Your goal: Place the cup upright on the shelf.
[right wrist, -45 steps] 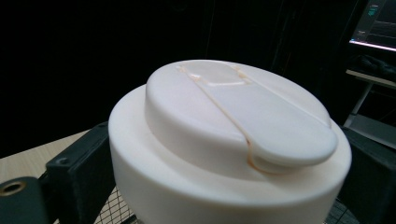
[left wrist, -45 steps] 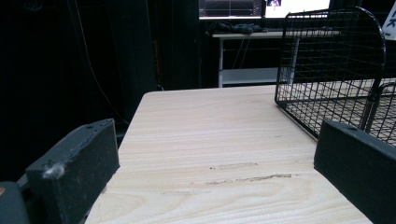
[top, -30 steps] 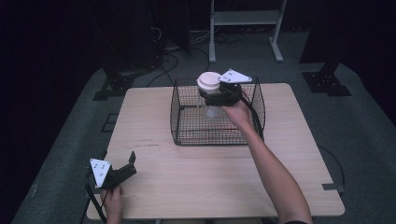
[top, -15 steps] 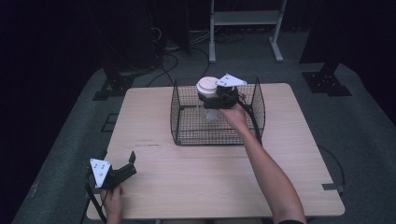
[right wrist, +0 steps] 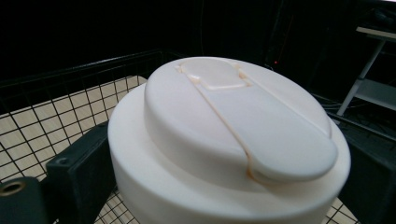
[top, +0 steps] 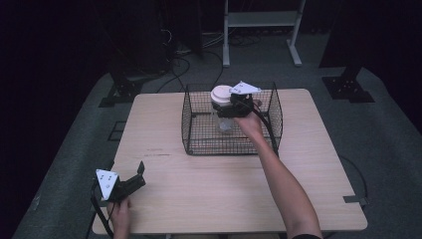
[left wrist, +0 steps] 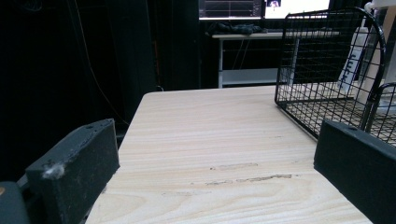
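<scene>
White-lidded jar (right wrist: 233, 140) between right gripper (top: 230, 106) jaws

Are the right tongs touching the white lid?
Touching. In the right gripper view both jaws of the right tongs press against the sides of the white lid.

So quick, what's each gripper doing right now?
Left gripper: open, holding nothing, low over the table.
Right gripper: shut on the white-lidded jar, over the wire basket.

High view overhead; gripper views low, sharing basket (top: 199, 127)
</scene>
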`<state>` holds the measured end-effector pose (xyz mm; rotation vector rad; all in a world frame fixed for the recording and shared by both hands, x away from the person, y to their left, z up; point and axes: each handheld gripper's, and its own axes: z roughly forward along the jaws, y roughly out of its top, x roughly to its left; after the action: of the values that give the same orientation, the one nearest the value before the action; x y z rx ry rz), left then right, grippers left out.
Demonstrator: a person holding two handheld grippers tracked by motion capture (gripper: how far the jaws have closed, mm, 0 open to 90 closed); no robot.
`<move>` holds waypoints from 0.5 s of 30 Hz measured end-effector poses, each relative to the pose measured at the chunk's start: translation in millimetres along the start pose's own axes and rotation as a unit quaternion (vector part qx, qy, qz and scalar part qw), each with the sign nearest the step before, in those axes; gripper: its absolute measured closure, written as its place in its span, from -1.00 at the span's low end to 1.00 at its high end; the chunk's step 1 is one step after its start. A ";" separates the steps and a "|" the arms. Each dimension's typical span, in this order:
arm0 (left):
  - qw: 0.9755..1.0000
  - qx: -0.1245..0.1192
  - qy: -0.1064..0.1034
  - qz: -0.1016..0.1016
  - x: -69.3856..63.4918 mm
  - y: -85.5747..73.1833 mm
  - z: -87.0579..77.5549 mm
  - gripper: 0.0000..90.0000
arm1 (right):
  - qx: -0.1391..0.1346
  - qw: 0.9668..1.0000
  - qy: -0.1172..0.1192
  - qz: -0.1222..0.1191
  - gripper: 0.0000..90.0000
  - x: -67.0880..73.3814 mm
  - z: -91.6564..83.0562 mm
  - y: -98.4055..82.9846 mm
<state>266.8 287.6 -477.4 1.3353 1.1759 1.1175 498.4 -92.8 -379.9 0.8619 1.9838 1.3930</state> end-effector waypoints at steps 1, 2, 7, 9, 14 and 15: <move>1.000 0.000 0.000 0.000 0.0 0.1 0.0 -1.00 | 0.001 1.000 0.002 0.000 -0.90 0.0 0.7 -0.5; 1.000 0.000 0.001 0.000 0.0 0.1 -0.1 -1.00 | 0.002 1.000 0.003 -0.001 -0.90 0.1 1.3 -1.0; 1.000 -0.001 0.000 0.001 -0.1 0.0 0.0 -1.00 | 0.003 1.000 0.006 0.002 -0.90 0.6 3.6 -3.6; 1.000 0.000 0.000 0.001 -0.2 0.1 0.0 -1.00 | 0.004 1.000 0.009 0.003 -0.90 0.9 4.6 -5.0; 1.000 -0.001 0.000 0.000 0.0 0.1 -0.2 -1.00 | 0.015 1.000 0.006 -0.005 -0.90 0.8 6.8 -9.2; 1.000 -0.001 0.000 0.000 0.0 0.1 -0.2 -1.00 | 0.013 1.000 0.006 -0.004 -0.90 0.4 6.6 -9.7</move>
<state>266.6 287.6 -477.3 1.3342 1.1753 1.1182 501.3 -91.0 -391.2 0.8580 2.0158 1.3742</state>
